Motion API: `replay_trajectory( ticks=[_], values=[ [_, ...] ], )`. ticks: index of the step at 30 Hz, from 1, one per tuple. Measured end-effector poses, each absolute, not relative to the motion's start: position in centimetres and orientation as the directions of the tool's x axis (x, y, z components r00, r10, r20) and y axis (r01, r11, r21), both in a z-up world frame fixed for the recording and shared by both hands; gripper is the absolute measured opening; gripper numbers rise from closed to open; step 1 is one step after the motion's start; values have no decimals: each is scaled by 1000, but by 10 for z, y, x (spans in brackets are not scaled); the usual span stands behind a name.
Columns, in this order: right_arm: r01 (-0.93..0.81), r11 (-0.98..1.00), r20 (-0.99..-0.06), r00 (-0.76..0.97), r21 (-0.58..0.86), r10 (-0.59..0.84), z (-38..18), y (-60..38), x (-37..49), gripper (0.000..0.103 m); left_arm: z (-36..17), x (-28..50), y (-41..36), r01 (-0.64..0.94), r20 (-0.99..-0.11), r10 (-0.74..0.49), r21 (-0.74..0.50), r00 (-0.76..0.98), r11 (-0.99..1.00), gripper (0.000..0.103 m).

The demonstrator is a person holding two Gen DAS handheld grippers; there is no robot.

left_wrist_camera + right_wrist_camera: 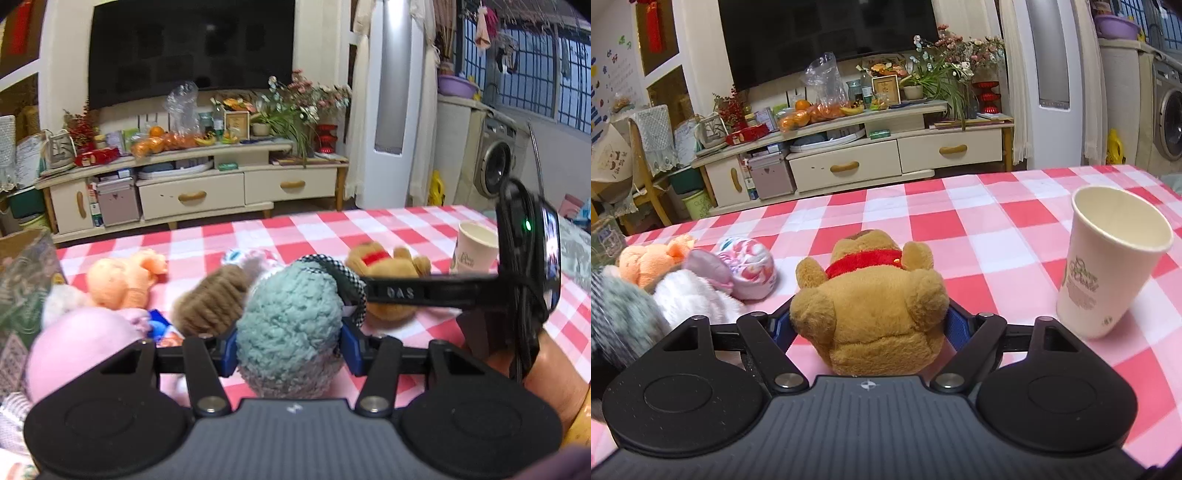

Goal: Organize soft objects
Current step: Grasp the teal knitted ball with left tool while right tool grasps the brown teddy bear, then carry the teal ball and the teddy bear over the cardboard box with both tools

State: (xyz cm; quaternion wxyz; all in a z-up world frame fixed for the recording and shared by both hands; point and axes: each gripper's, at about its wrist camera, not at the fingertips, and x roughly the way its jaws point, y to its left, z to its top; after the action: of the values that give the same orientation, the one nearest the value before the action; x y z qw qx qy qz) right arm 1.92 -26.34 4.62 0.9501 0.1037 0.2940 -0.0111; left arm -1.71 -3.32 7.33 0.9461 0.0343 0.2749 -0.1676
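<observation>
- Left wrist view: the left gripper [288, 350] is clamped on a teal fuzzy toy [290, 332], raised over the checked tablecloth [258, 229].
- Right wrist view: the right gripper [870, 325] stands wide around the brown teddy bear [871, 306]; whether its pads press yet, I cannot tell.
- Paper cup [1108, 266] stands at 3 o'clock of the bear; close squarely on the torso and steer clear of the cup.
</observation>
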Motion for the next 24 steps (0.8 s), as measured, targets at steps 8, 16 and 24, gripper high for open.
replay_trajectory(
  ticks=[8, 16, 24],
  values=[
    [134, 951, -558, 828, 278, 47, 44, -264, 0, 96, 88, -21, -5, 290, -509, -272, -46, 817, 956, 52],
    [144, 947, -549, 835, 287, 40, 43, -242, -21, 96, 104, -23, 23, 227, -485, -213, -31, 848, 973, 53],
    [99, 961, -534, 844, 258, 56, 51, -213, -35, 95, 122, -27, 52, 170, -444, -159, -15, 882, 985, 53]
  ],
)
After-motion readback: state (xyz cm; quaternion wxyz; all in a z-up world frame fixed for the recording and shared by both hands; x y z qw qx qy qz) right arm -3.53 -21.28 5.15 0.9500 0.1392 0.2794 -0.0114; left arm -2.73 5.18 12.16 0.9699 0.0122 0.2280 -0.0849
